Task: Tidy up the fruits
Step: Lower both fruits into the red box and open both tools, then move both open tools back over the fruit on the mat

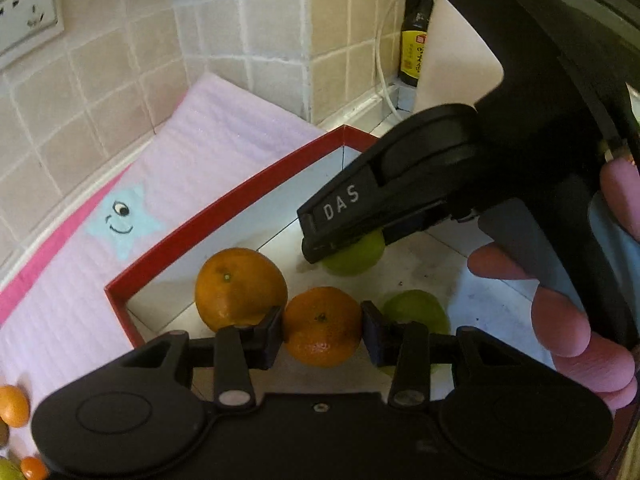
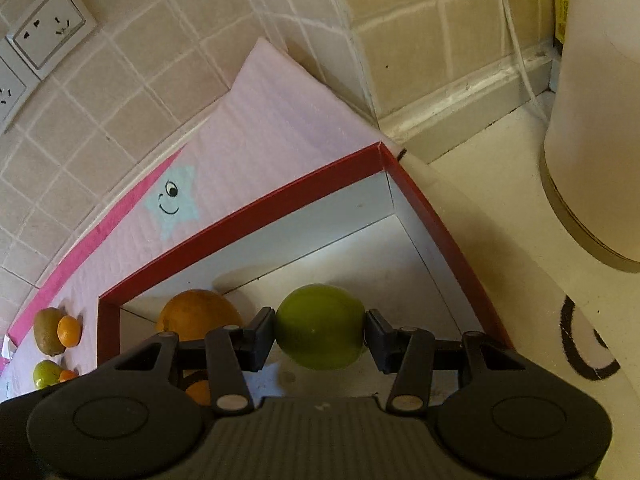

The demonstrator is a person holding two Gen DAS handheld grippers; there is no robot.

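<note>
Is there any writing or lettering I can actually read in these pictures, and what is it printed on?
"DAS": white letters on a finger of the right gripper, seen from the left wrist view.
Yellow label on the dark bottle: characters too small and blurred to read.
The pink mat bears only a smiling star, no words.

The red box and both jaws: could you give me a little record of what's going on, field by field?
container: red box, white inside, on a pink mat
left gripper: jaws shut on a small orange over the box
right gripper: jaws shut on a green fruit over the box
already in box: larger orange, another green fruit
still on mat: kiwi and small fruits
</note>
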